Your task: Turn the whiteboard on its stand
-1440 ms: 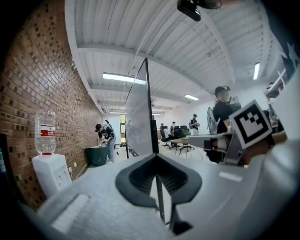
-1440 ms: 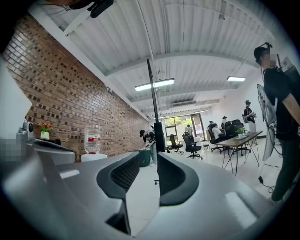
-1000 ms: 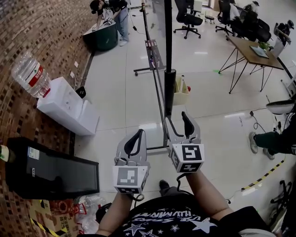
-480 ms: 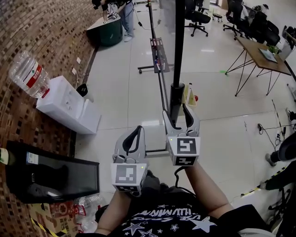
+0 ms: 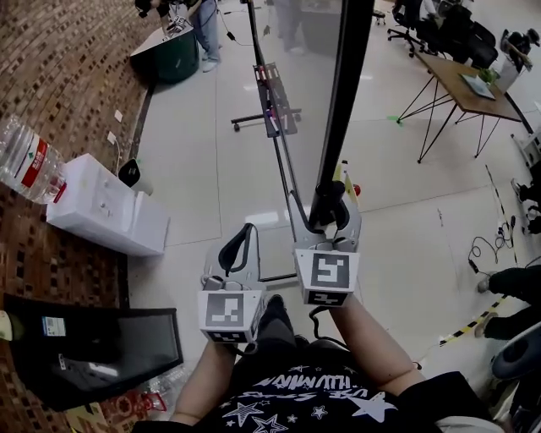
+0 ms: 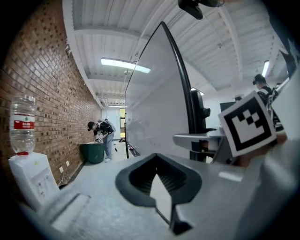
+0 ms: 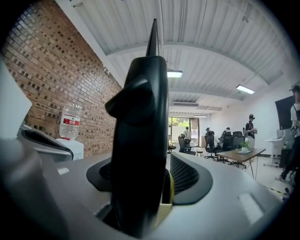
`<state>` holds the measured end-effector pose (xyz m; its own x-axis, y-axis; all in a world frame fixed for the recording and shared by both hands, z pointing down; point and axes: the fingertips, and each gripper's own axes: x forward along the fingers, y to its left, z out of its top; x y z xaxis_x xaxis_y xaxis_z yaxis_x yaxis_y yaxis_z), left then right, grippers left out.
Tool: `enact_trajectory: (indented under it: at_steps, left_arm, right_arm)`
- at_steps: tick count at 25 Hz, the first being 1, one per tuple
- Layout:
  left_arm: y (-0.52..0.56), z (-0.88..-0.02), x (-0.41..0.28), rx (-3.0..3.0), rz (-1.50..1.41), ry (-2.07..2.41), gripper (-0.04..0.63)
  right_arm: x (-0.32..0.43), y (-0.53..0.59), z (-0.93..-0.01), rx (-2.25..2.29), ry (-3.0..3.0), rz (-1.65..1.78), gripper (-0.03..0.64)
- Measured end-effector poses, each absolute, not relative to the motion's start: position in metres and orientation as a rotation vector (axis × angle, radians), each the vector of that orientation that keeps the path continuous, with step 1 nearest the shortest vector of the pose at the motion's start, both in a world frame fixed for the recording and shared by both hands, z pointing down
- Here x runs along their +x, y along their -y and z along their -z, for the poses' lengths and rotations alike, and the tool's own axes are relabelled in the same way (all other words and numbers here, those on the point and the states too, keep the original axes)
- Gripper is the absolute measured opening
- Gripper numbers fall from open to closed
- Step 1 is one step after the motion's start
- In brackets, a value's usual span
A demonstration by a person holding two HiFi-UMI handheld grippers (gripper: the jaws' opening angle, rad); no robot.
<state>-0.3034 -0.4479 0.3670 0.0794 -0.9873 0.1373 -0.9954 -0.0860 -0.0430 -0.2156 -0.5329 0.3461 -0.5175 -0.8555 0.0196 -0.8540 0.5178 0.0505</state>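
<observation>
Between just-opening right gripper (image 5: 328, 216) jaws, whiteboard stand post (image 5: 345, 101)

The stand's upright post (image 5: 342, 101) rises between the jaws of the right gripper (image 5: 326, 210), which have just been opening and stand apart around it. The left gripper (image 5: 238, 247) sits just beside it, on its left. The whiteboard (image 5: 272, 93) runs edge-on away beyond the post. Against the brick wall (image 5: 59, 76) at left stands a water dispenser (image 5: 106, 216) with a bottle (image 5: 30, 161) on top. Farther back is a bin (image 5: 165, 55), with a person (image 5: 201, 25) beside it. A tabletop (image 5: 461, 80) stands far right, with office chairs (image 5: 461, 42) behind it.
</observation>
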Motion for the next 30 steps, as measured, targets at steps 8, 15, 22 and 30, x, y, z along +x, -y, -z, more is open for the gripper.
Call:
enact_trajectory:
  at_steps: [8,15,22,30]
  left_arm:
    - [0.459,-0.366,-0.311,2.252,-0.195,2.060,0.006]
    - [0.457,-0.371,-0.311,2.247,-0.196,2.068,0.006]
    - [0.447,-0.376,-0.306,2.285,-0.246,2.043,0.006]
    - [0.427,-0.365,-0.288,2.251,-0.236,2.087,0.006]
  right_arm:
    - [-0.215,0.528,-0.339,1.618,2.658,0.104,0.197]
    - [-0.212,0.532,-0.342,1.708,2.604,0.040,0.121]
    - [-0.211,0.524,-0.343,1.677,2.585,0.028,0.120]
    - [-0.192,0.511,-0.343,1.685,2.598,0.030,0.121]
